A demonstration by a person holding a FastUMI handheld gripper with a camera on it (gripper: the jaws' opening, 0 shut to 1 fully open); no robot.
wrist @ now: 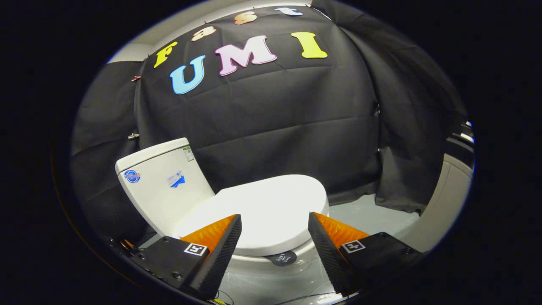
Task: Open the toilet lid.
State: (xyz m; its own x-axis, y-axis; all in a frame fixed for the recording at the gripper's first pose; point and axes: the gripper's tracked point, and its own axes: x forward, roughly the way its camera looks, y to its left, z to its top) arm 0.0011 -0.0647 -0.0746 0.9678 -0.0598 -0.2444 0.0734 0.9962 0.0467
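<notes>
Looking along your gripper (274, 231), you have its two fingers spread wide with nothing between them, and the front edge of the closed, glossy white plastic toilet lid (262, 212) sits just ahead of the tips, roughly centred in the gap. The lid lies flat on the seat, so the task is not yet begun. Judging by its look, it is a stiff, fairly light moulded shell, smooth and likely slippery, hinged at the back by the tank; it should swing up rather than lift free, and a pinch on the thin front lip or a fingertip hooked under the overhang looks like the best hold. Avoid squeezing the broad top, where the fingers would probably slide. Just under the lip, on the white ceramic bowl rim (254, 259), sits a small round dark sticker (283, 257), partly cut off by the lid's edge. The seam between lid and seat is hard to make out from here, so you cannot tell how much gap there is to get under. Beyond the lid stands the white ceramic tank (163, 178) with small blue stickers, and the hinges are hidden behind the lid's rear. The bowl's lower body is blocked by your fingers, with grey floor (368, 214) to the side.
</notes>
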